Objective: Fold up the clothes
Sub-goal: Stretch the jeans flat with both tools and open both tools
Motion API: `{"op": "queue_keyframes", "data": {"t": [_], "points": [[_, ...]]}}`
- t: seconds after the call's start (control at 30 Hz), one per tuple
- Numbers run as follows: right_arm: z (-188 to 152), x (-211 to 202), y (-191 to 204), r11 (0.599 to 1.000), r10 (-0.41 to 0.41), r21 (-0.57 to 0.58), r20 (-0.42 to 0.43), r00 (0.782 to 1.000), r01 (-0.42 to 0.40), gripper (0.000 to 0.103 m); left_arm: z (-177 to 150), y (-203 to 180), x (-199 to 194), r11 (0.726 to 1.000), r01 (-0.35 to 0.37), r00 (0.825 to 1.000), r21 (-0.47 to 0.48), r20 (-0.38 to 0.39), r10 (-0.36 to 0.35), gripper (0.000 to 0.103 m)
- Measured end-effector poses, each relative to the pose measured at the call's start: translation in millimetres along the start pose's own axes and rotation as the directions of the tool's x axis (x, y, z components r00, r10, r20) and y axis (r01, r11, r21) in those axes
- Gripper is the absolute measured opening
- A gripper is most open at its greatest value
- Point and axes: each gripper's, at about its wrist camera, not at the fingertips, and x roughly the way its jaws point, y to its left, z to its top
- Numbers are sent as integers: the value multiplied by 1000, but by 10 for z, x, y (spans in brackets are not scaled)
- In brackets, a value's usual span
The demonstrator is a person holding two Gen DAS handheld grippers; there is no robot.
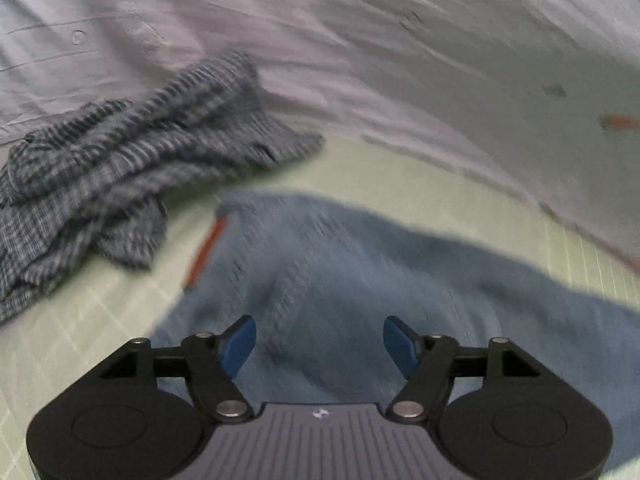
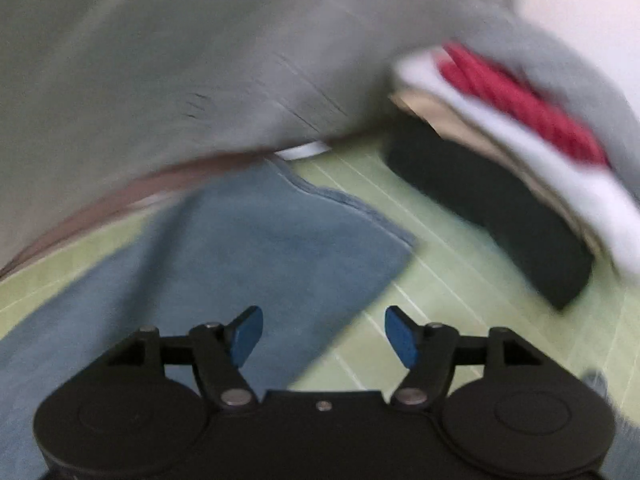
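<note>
Blue garment (image 1: 360, 272) lies rumpled (orange tag); both hand-held grippers (image 1: 320, 344) (image 2: 322, 336) gape apart.

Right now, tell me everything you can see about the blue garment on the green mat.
The blue garment is soft, fleecy-looking cloth with an orange strip near one edge and a stitched hem. It lies spread, slightly rumpled, on the green mat, beneath both open tongs, left and right. Neither visibly grips it; the checked shirt lies beside it.

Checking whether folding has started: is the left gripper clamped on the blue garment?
No, the left gripper is open, its blue fingers spread apart above the blue fabric garment with nothing between them.
</note>
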Motion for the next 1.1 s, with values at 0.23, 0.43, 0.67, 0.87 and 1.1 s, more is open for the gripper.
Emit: {"op": "queue_keyframes", "data": {"t": [0.23,0.43,0.67,0.87,1.1], "points": [[-87,392,-99,997,29,80,-70,997,-24,68,-325,-379,13,997,5,997,72,-76,0,79],[-140,434,-66,999,0,42,-66,998,2,24,-356,-485,23,997,15,996,76,-94,-8,79],[-180,238,-305,1000,-19,17,-84,996,21,4,-367,-464,-102,999,12,995,49,-95,-7,79],[-214,69,-510,999,-37,-4,-98,994,36,29,-454,-459,-351,999,34,995,38,-96,-30,79],[-465,-781,-772,975,-37,-221,-69,997,20,81,-769,-631,-785,993,115,988,32,-106,-111,79]]}}
